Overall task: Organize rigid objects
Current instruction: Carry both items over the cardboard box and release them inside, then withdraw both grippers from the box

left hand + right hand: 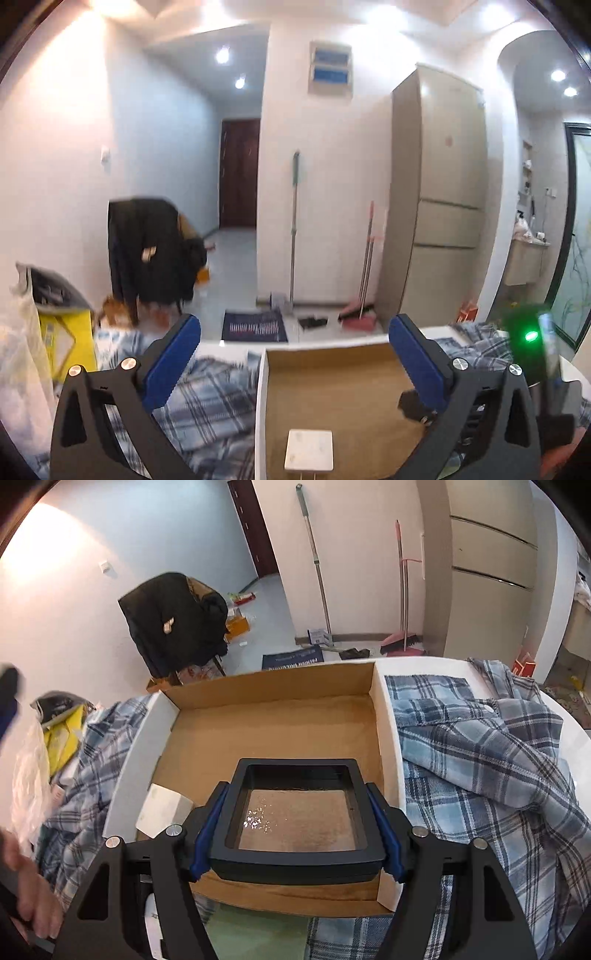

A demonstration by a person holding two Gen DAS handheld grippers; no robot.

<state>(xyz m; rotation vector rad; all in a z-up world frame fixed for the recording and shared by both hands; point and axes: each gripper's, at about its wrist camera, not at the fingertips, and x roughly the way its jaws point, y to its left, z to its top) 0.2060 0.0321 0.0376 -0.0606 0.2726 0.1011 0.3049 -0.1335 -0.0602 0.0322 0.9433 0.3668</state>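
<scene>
A shallow cardboard box (273, 690) with white outer walls lies on a table over a blue plaid shirt (480, 746). My right gripper (295, 834) is shut on a black square frame with a clear middle (299, 775) and holds it over the box's near part. A white square adapter (162, 808) lies inside the box at the left; it also shows in the left wrist view (309, 450). My left gripper (291, 347) is open and empty above the box (325, 391), its fingers apart over the left wall and the inside.
A chair draped with a black coat (173, 620) stands on the floor beyond the table. A yellow package and plastic bags (62, 734) lie at the table's left. A mop, a broom and a fridge (443, 192) stand by the far wall.
</scene>
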